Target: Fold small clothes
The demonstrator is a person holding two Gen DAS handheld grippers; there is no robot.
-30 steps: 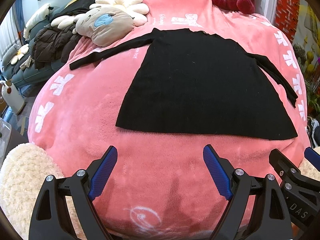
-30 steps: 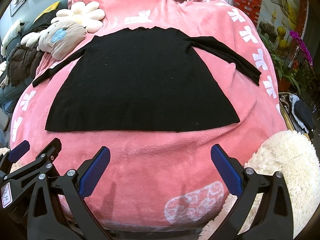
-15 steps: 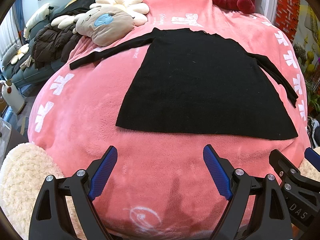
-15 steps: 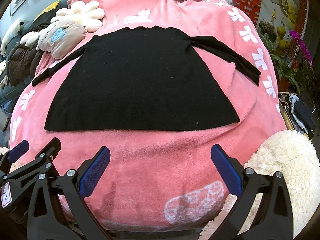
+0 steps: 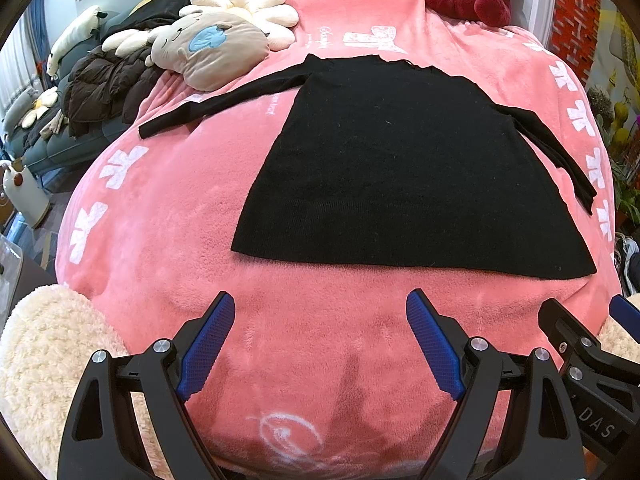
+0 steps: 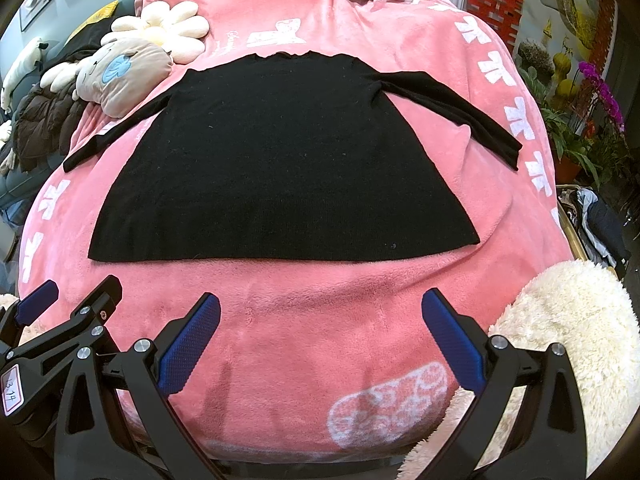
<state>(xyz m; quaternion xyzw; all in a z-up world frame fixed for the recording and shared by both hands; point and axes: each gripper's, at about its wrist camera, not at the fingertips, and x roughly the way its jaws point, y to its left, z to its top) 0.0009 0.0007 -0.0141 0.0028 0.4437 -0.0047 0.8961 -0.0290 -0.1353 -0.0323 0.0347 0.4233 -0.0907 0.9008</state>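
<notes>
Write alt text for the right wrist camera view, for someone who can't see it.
A black long-sleeved top lies flat, sleeves spread, on a pink fleece blanket. The open right gripper hovers short of its hem, holding nothing.

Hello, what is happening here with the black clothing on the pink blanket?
A person holds two grippers above a bed. The black long-sleeved top lies flat and unfolded on the pink blanket, sleeves spread out. The left gripper and the right gripper are both open and empty, hovering near the hem, touching nothing. Folding has not begun.
</notes>
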